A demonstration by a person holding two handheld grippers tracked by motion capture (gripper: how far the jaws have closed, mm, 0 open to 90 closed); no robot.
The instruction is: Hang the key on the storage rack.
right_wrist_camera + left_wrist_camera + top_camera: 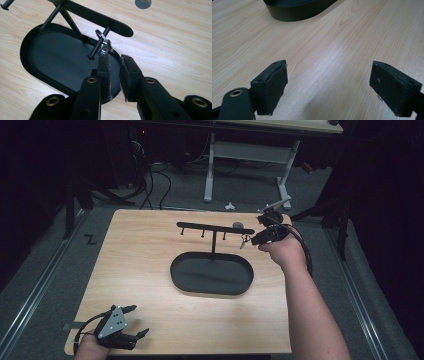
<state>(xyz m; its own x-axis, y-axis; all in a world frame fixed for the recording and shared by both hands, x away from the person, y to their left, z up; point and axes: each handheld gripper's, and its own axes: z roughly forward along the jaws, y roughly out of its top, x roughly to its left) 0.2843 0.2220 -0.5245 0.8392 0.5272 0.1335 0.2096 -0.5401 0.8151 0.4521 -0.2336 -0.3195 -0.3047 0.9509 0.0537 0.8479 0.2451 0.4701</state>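
Right claw (115, 58), centre of the right gripper view: jaws a narrow gap apart, nothing between them, pads frayed at the edges. Tips sit just below the keys (103, 46), close but not pinching them; contact cannot be told.

Keys hang by a ring on a peg (100, 42) of the rack (100, 18), upper centre of that view. The rack's bar crosses the top of the frame; its post drops to the black oval tray (55, 60), centre left. Peg and bar stand right by the claw's tips, crowding the way to the ring. A small grey disc (143, 3) lies on the tabletop (175, 47) at the top edge, well apart.

High view: right claw (255, 240) right of centre, held by a hand, beside the bar's right end, keys (244, 240) just at its tips. Tray (212, 274) at centre, rack (215, 228) rising from its far rim.

Left claw (140, 320), lower left of the high view, rests low at the near edge of the tabletop, well apart from tray and keys. Left gripper view: left claw (328, 86) spread wide, bare wood between the jaws, tray wall (297, 12) at the top edge.
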